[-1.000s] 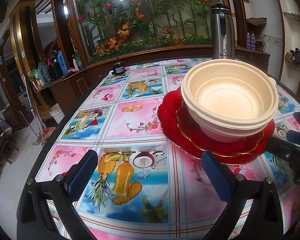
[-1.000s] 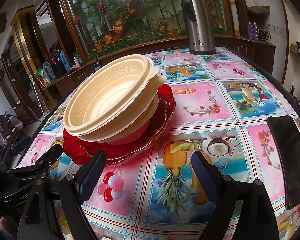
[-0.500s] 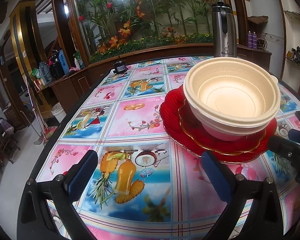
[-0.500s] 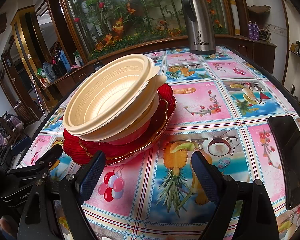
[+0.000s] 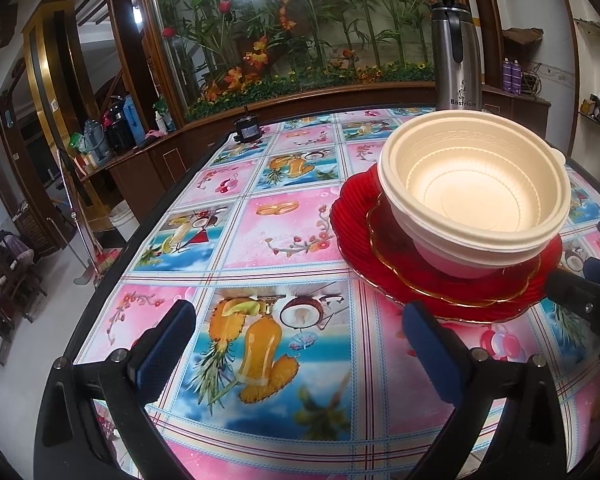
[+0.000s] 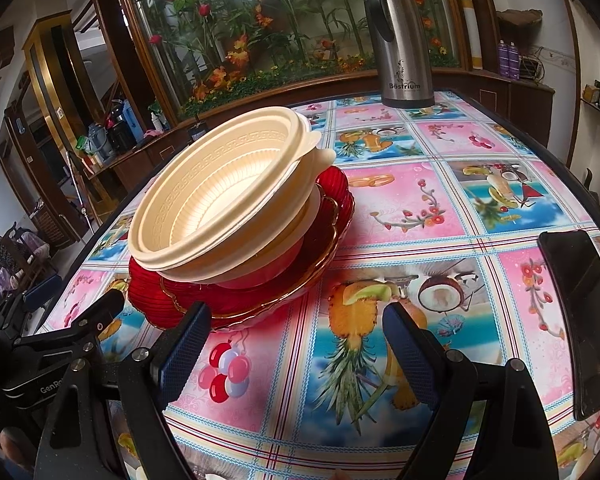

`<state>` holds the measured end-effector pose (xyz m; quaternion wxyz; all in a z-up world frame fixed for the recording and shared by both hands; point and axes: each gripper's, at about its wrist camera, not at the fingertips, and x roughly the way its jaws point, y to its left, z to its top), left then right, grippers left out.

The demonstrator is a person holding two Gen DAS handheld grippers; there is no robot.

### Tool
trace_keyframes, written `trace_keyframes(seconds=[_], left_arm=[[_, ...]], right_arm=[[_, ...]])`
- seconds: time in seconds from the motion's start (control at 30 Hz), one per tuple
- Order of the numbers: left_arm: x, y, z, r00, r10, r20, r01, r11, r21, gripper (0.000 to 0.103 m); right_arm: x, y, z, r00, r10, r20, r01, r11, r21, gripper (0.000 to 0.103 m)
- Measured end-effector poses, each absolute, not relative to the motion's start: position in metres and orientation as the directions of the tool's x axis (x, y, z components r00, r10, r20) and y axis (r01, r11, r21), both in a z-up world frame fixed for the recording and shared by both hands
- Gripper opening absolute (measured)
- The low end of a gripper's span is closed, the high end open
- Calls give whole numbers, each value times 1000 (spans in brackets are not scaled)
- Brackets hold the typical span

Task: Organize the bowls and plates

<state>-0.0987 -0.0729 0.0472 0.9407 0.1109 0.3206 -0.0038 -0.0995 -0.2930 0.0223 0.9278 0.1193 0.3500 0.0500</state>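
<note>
Cream bowls: nested in one stack, rims uppermost and tilted; the top bowl holds nothing. How many are in the stack cannot be told. A small tab handle projects from the rim on the side toward the flask.
Pale bowl base: the lowest part of the stack, pinkish white, resting in the middle of the plates.
Red plates: a ribbed red plate lies on the tablecloth, with a smaller gold-rimmed red plate on top of it; both carry the bowl stack, and their centres are hidden beneath it.
Tablecloth: glossy, printed in pink and blue squares of fruit, drinks and flowers.
Left gripper: fingers spread wide, pinching nothing, held low above the tablecloth; the plates lie just beyond its right-hand blue pad.
Right gripper: fingers spread wide, pinching nothing; its left-hand blue pad is near the red plates' rim, though contact cannot be judged.
Steel flask: upright at the far edge of the table, lid on, well apart from the stack.
Phone: dark slab lying flat at the table's right side, partly cut off by the edge of the right wrist view.
Small black object: at the table's far left edge, too small to identify.
</note>
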Motion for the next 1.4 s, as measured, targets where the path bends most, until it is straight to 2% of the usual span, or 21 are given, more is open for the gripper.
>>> trace_keyframes(seconds=[0.7,1.4], left_arm=[[-107,-80,52,814,123,-568,39,964,265,103],[-109,-84,57,811,103,-576,62,964,259,103]], right_arm=[[-101,-298,22,751,197,-630,-9,958,288,91],[-101,-300,24,752,203,-628,-12,955,295,91]])
